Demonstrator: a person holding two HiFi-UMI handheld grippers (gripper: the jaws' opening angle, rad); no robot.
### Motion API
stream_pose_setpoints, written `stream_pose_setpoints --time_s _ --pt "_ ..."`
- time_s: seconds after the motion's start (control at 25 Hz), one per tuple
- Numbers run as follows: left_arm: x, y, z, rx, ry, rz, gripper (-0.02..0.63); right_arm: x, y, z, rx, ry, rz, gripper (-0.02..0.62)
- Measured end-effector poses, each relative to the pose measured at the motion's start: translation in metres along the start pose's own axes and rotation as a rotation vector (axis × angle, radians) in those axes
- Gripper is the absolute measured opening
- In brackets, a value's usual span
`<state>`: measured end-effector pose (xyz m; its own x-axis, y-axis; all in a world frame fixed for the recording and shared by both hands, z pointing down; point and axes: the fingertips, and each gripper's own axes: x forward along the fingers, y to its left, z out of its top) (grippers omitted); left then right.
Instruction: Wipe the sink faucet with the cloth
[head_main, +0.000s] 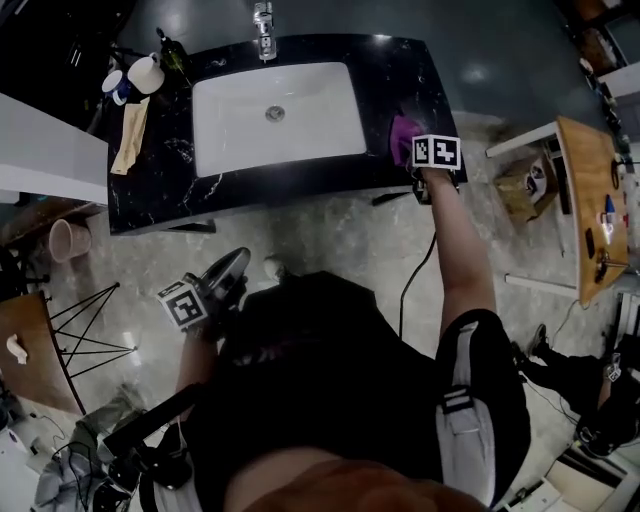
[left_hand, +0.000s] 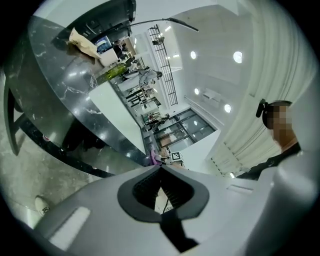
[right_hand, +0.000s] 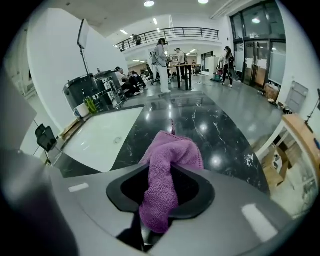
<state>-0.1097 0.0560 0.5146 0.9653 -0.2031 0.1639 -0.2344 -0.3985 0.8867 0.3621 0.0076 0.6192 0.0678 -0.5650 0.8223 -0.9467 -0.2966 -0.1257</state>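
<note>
The right gripper (right_hand: 170, 171) is seen clamped on the purple cloth (right_hand: 175, 150); a twisted strand of it is pinched between the jaws, and the bunched remainder is laid on the black marble countertop (right_hand: 210, 125) just ahead of the fingertips; in the head view this spot is placed to the right of the white basin (head_main: 300, 135), near the counter's front edge; the faucet (head_main: 263, 30) is found at the back centre of the basin, well apart from the cloth and untouched; the marker cube (head_main: 437, 151) on this gripper is printed with black-and-white square patterns, and no lettering can be read on it; the left gripper (left_hand: 160, 169) is shown with its jaws pressed together and nothing between them; it is held low over the pale floor in front of the counter, well apart from the sink, and the left marker cube (head_main: 185, 303) carries the same kind of square print; the basin is seen dry-looking and bare around its round drain (head_main: 275, 113); at the counter's back left corner two cups (head_main: 146, 73) are stood side by side, touching or nearly so, with a dark green bottle (head_main: 172, 55) just behind them; what is held in them cannot be told, and any label is too small to be read; a beige rag (head_main: 130, 135) is laid flat in front of the cups; a pink bucket (head_main: 67, 240) is set on the floor beside the counter's left end, its contents not made out; a wooden table (head_main: 590, 210) with small items is seen at the far right.
</note>
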Motion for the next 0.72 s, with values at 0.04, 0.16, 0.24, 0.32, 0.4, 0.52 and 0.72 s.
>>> stream_pose_setpoints --time_s 0.04,0.16,0.24,0.32,0.4,0.52,0.72 --pt "-0.002 0.003 0.006 -0.005 0.005 -0.006 0.000 -0.003 0.001 0.000 0.003 0.002 -0.005 0.116" --pt "-0.011 0.013 0.020 -0.008 0.007 -0.009 0.000 -0.025 0.014 0.016 -0.060 -0.055 -0.027 0.100" --pt "-0.018 0.024 0.032 -0.015 -0.010 -0.008 0.000 -0.043 0.045 0.047 -0.124 -0.167 0.026 0.100" --pt "-0.020 0.032 0.040 -0.025 -0.031 -0.010 0.000 -0.060 0.092 0.084 -0.178 -0.278 0.150 0.100" --pt "-0.021 0.034 0.045 -0.026 -0.041 -0.009 0.000 -0.076 0.142 0.119 -0.264 -0.352 0.264 0.100" --pt "-0.020 0.036 0.052 -0.016 -0.054 0.002 0.000 -0.092 0.209 0.170 -0.451 -0.417 0.370 0.100" --pt "-0.030 0.052 0.067 -0.050 -0.159 0.059 0.000 -0.076 0.287 0.248 -0.766 -0.439 0.410 0.100"
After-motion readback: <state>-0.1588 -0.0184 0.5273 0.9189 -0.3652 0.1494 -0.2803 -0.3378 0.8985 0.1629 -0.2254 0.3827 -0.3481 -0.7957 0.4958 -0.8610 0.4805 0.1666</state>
